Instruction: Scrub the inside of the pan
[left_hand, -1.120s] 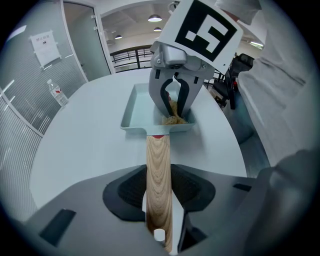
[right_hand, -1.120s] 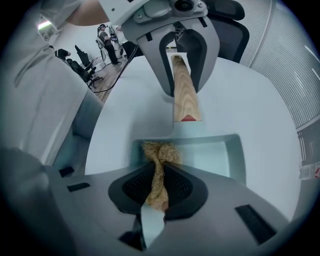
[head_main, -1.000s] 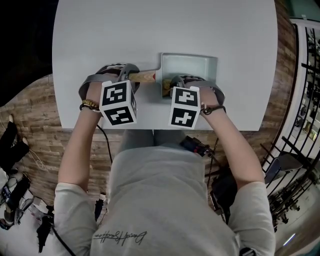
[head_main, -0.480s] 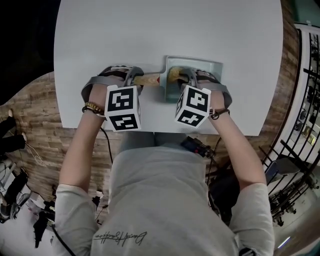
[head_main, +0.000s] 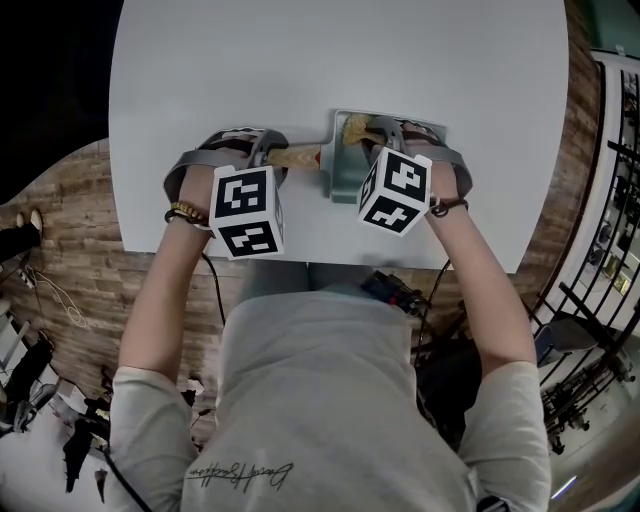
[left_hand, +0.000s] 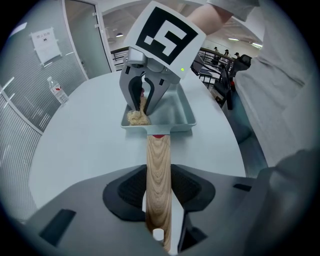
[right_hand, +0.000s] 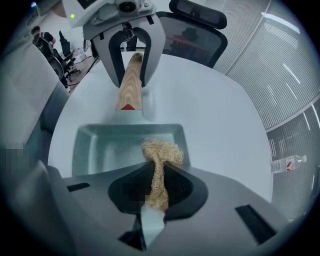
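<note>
Only the gripper views show the grips: the left hand-held gripper (left_hand: 159, 196) is clamped on the pan's (right_hand: 98, 146) wooden handle (left_hand: 158, 159), and the right hand-held gripper (right_hand: 155, 189) pinches a straw-coloured scrubber (right_hand: 163, 150) inside that pan on the bench (head_main: 300, 60). The bottle's (right_hand: 287, 162) label is too small to read.

The pan walls (right_hand: 82, 145) are boxing in my right gripper (right_hand: 155, 197), whose jaws are clamping the scrubber (right_hand: 161, 150). The wooden handle (left_hand: 158, 165), clamped in my left gripper (left_hand: 157, 210), is blocking the pan's left side. Bare table (head_main: 300, 60) is stretching beyond; a water bottle (left_hand: 56, 90) is standing well apart.
</note>
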